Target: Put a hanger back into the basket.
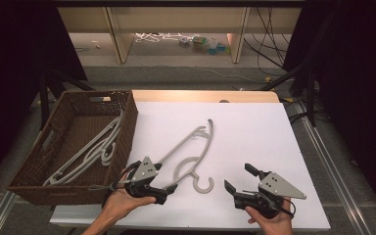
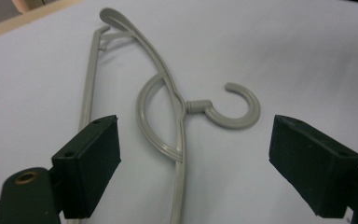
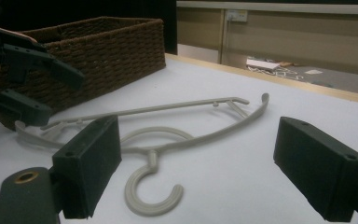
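Note:
A grey plastic hanger [image 1: 181,145] lies flat on the white table top [image 1: 254,132], with its hook [image 1: 210,186] toward the near edge. My left gripper [image 1: 165,177] is open at the hanger's near-left end. In the left gripper view the hanger [image 2: 198,105] runs up between the spread jaws, closer to the left one, and neither jaw touches it. My right gripper [image 1: 240,177] is open just right of the hook, holding nothing. In the right gripper view the hanger [image 3: 153,156] lies ahead of my right gripper [image 3: 196,154], and the left gripper [image 3: 32,88] is beyond it.
A brown wicker basket [image 1: 127,132] stands at the table's left edge and holds several grey hangers [image 1: 95,152]. The basket [image 3: 112,46] is also in the right gripper view. Past the far edge are a floor with cables and wooden shelf legs.

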Motion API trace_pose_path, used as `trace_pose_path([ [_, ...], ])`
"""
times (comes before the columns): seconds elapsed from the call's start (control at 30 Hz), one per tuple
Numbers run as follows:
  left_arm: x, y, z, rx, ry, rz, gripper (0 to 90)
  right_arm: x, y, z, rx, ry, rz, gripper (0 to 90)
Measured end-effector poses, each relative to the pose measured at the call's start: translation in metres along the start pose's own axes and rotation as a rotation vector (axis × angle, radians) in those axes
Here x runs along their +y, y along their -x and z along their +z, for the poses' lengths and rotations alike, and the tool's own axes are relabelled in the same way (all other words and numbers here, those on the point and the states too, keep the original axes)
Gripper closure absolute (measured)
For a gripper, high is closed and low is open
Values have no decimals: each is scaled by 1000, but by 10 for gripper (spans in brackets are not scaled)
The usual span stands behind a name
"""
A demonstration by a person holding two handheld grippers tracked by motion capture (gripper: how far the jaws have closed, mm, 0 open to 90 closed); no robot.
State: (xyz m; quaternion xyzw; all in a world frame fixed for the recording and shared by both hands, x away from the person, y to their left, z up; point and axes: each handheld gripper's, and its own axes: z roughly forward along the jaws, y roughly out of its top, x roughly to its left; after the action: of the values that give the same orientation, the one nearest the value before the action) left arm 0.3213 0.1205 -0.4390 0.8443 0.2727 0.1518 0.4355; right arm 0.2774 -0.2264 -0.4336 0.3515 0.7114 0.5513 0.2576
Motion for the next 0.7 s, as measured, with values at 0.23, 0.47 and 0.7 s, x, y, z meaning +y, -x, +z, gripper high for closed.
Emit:
trace_pose_path([
  [0.23,-2,0,16,6,-124,52,192,0,0,0,3,1,-2,157],
  [0.47,0,-2,36,-22,-266,58,275,0,0,0,7,7,-5,158],
  [0.7,7,-4,54,-17,-418,86,370,0,-2,-1,20,1,18,158],
])
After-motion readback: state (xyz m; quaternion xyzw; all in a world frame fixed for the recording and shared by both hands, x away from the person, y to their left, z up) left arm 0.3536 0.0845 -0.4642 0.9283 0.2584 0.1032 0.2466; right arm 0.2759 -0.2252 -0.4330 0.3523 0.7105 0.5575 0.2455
